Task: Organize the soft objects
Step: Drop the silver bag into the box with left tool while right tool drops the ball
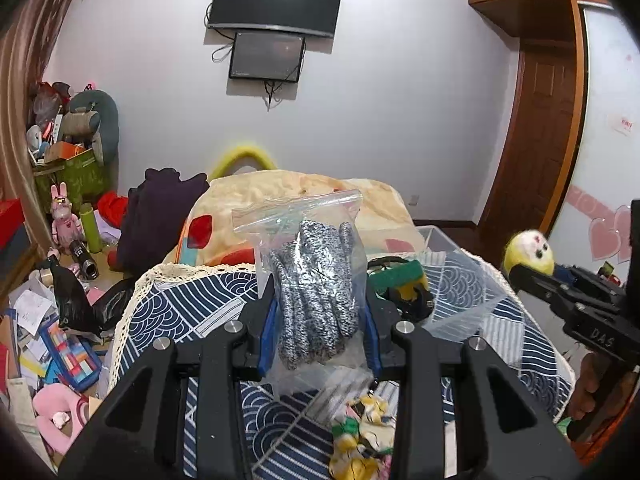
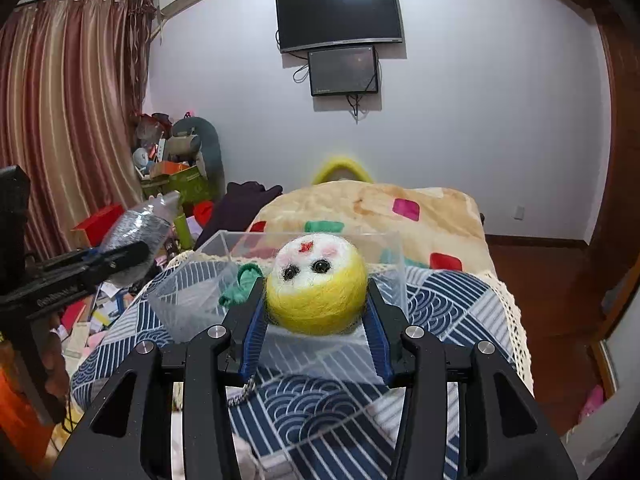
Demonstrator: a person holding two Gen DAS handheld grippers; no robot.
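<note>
My left gripper (image 1: 320,312) is shut on a clear zip bag of grey knit gloves (image 1: 316,280) and holds it upright above the blue wave-pattern cloth (image 1: 192,312). It also shows in the right wrist view (image 2: 132,248). My right gripper (image 2: 316,312) is shut on a yellow felt ball with a white face (image 2: 316,284), held just above the near edge of a clear plastic box (image 2: 384,256). The ball also shows in the left wrist view (image 1: 528,252). A green and yellow soft item (image 1: 400,280) lies in the box (image 1: 452,256).
A patterned fabric piece (image 1: 360,436) lies on the cloth near me. A beige blanket (image 2: 400,208) with a dark garment (image 1: 156,216) covers the bed behind. The floor at left holds papers, a pink plush (image 1: 52,416) and a green bin (image 1: 72,176).
</note>
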